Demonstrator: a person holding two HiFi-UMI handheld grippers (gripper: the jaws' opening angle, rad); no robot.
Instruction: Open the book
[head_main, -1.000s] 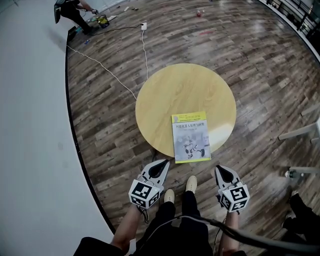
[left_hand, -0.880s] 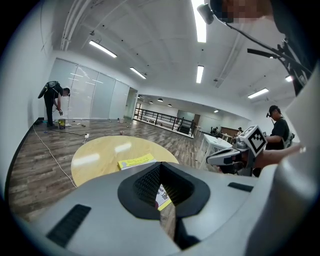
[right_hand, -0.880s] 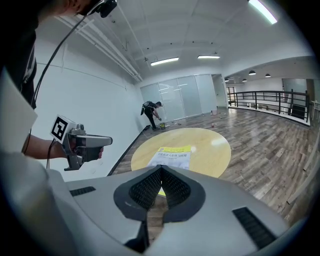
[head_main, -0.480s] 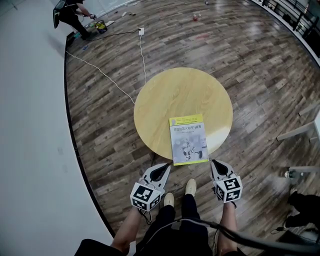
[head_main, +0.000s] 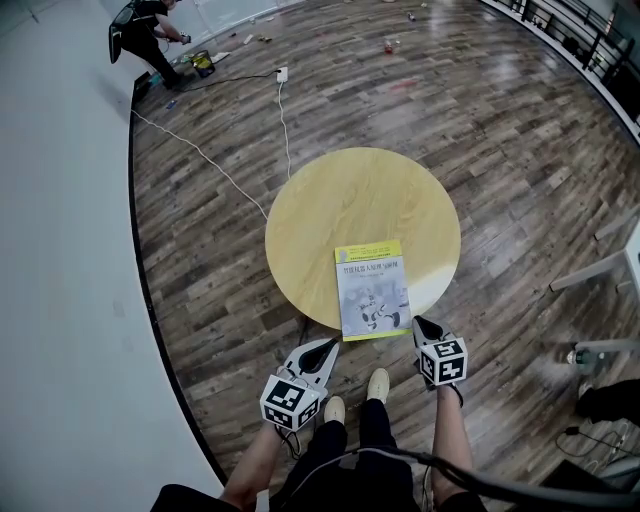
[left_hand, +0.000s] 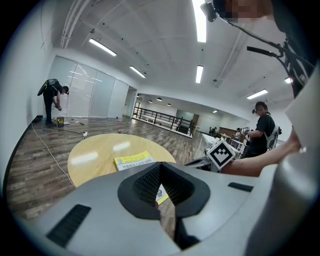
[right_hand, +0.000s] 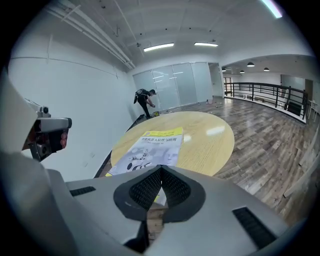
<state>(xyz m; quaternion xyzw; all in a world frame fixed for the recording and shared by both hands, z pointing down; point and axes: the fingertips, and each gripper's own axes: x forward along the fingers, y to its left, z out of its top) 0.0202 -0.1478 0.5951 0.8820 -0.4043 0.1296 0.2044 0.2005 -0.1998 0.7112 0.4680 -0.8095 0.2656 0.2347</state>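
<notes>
Jaws first: on our left gripper (left_hand: 159, 167) they are pressed together at the tips, and nothing sits between them. On our right gripper (right_hand: 161, 169) they are shut tight too, with nothing held.

Past the tips of each one we see the book (head_main: 372, 290). It lies closed and flat on the round yellow table (head_main: 300, 200), at the near edge. Its near end sticks out a little over the rim. Its cover is white with a yellow band along the far end.

In the head view our right gripper points at the book's near right corner, just beside it. We cannot tell if it touches. Our left gripper is near the book's near left corner but a bit apart from it, over the wood floor (head_main: 500, 150).

Our shoes (head_main: 378, 383) stand on the floor between the grippers. A white cable (head_main: 282, 100) runs over the floor beyond the table. Far off on the left, a person (head_main: 145, 25) bends over by the wall.
</notes>
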